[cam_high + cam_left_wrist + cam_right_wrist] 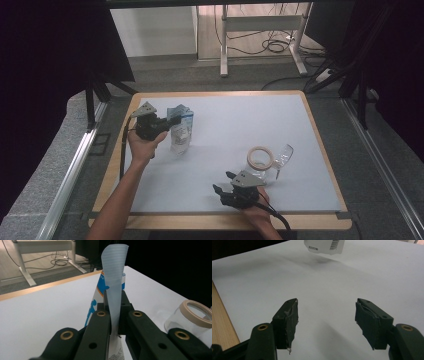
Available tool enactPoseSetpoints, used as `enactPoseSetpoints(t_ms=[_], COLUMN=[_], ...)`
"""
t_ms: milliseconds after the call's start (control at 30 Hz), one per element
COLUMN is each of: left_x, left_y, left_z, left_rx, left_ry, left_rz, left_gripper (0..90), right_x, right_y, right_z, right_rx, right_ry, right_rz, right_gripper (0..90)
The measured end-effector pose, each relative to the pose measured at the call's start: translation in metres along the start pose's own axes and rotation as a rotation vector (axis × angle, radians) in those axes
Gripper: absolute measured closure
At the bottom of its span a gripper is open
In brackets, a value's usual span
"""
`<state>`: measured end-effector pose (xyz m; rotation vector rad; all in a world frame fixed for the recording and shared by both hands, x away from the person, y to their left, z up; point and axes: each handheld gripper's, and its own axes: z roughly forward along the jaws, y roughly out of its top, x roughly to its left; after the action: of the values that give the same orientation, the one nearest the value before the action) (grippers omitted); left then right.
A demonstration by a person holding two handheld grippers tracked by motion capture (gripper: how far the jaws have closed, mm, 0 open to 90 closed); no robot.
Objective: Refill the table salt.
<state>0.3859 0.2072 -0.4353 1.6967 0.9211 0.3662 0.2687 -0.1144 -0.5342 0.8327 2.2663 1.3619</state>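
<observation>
High view: left claw point(172, 121) level, pinching pouch point(181, 131).

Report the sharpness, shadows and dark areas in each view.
High view: even light on the table, black curtains both sides, soft detail. Left gripper view: pouch in the left tongs sharp, background black. Right gripper view: open right tongs sharp, faint shadows on the sheet.
</observation>
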Motion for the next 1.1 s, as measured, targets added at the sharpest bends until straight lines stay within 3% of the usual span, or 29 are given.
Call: enactPoseSetpoints(t_ms=[567,1100], left_x=[-0.017,-0.042], left_y=[0.002,0.005], left_z=[0.001,0.003], left_rx=[0.0,0.003], left_ry=[-0.032,-0.086], left_rz=[0.01,0.045], left_gripper=[90.0,90.0], right_x=[0.003,0.006], right_y=[0.007,0.014], right_z=[0.005,0.013], right_rx=[-0.005,-0.012], right_ry=[-0.002,-0.065], right_rz=[-0.008,-0.017], right_gripper=[34.5,28.7])
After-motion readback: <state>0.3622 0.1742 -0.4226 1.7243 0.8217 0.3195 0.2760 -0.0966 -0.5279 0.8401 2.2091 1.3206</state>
